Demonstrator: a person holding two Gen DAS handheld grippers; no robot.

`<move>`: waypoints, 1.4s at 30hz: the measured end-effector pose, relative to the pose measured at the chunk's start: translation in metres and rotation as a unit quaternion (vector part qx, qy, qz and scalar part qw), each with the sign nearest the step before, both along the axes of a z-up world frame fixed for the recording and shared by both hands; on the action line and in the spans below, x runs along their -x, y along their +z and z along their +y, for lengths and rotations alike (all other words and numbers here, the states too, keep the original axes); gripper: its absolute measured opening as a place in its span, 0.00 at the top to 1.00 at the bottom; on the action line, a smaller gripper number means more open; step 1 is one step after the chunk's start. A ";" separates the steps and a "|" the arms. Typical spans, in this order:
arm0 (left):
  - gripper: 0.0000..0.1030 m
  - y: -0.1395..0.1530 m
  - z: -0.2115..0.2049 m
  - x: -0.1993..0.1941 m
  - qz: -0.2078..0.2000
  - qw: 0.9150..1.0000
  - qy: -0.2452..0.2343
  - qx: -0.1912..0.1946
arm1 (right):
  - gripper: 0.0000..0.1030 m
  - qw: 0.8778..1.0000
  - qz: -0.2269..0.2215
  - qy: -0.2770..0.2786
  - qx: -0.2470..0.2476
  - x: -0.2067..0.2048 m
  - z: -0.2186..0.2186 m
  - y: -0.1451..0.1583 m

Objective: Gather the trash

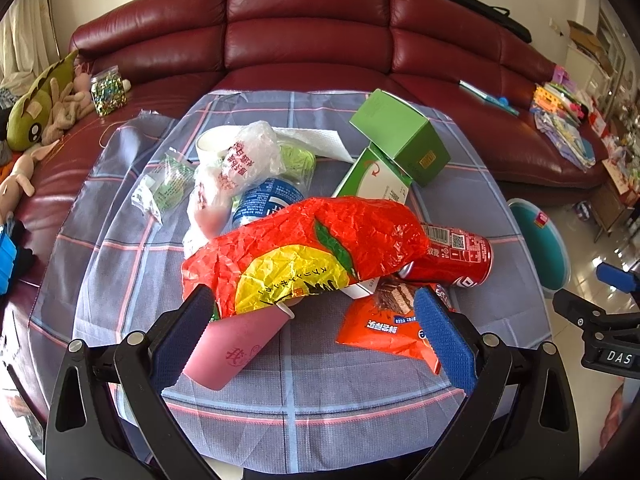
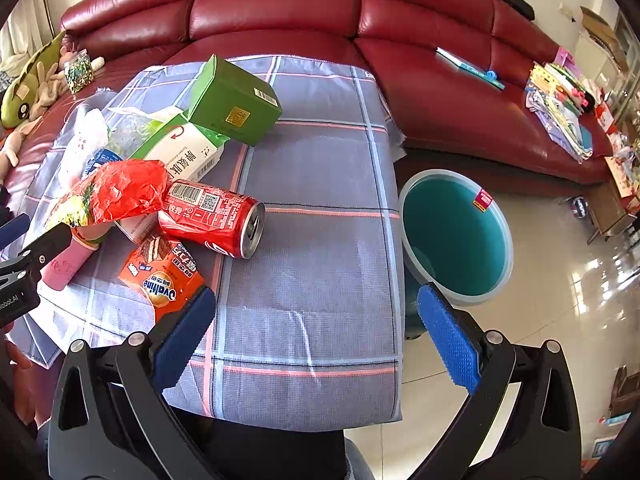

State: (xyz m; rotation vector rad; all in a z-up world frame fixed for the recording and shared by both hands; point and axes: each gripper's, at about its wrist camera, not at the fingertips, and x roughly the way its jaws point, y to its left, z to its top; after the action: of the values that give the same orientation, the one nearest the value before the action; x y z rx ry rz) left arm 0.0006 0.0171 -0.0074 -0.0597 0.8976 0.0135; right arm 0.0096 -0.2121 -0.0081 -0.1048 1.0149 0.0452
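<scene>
**Both grippers empty, trash pile not yet cleared**

Left gripper (image 1: 312,332), in its own view, is spread wide with nothing between its blue pads. It hangs low over the near edge of the table (image 1: 320,408), which is covered in a checked cloth. Its left pad is just beside, perhaps touching, the pink cup (image 1: 236,344) that lies on its side; whether they touch cannot be told. Over the cup's far end lies the crumpled red bag (image 1: 304,248). To the right of the cup is the orange wrapper (image 1: 384,324), and behind that the red can (image 1: 456,256) on its side. Farther off sit a blue-labelled bottle (image 1: 268,200), a white plastic bag (image 1: 240,160), a small green packet (image 1: 164,188) on the left, and two green boxes (image 1: 404,136) on the right. The bin (image 1: 540,240) shows at the right, off the table.

Right gripper (image 2: 316,336), in its view, is likewise wide open and holds nothing. It hangs over a bare stretch of cloth at the table's near right, well apart from the trash. The can (image 2: 216,216), wrapper (image 2: 164,276) and red bag (image 2: 120,192) lie to its left. The bin (image 2: 456,232) stands on the floor just right of the table; what shows of its teal inside looks empty.

Judging by this, the collecting has barely begun: every visible piece is on the table, and all of it is left to move.
</scene>
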 end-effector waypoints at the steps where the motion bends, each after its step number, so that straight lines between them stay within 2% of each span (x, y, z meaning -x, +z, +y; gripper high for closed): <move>1: 0.04 -0.001 0.001 0.000 0.001 1.000 0.002 0.001 | 0.06 1.000 0.001 0.001 -0.001 0.000 0.000 0.000; 42: 0.04 0.000 0.012 -0.005 0.009 1.000 0.008 -0.009 | 0.06 1.000 0.015 0.014 0.000 -0.007 0.011 -0.002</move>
State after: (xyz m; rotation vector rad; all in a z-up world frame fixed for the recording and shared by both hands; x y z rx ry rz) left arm 0.0056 0.0291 -0.0071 -0.0505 0.9148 0.0368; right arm 0.0162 -0.2007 -0.0105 -0.1183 1.0438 0.0721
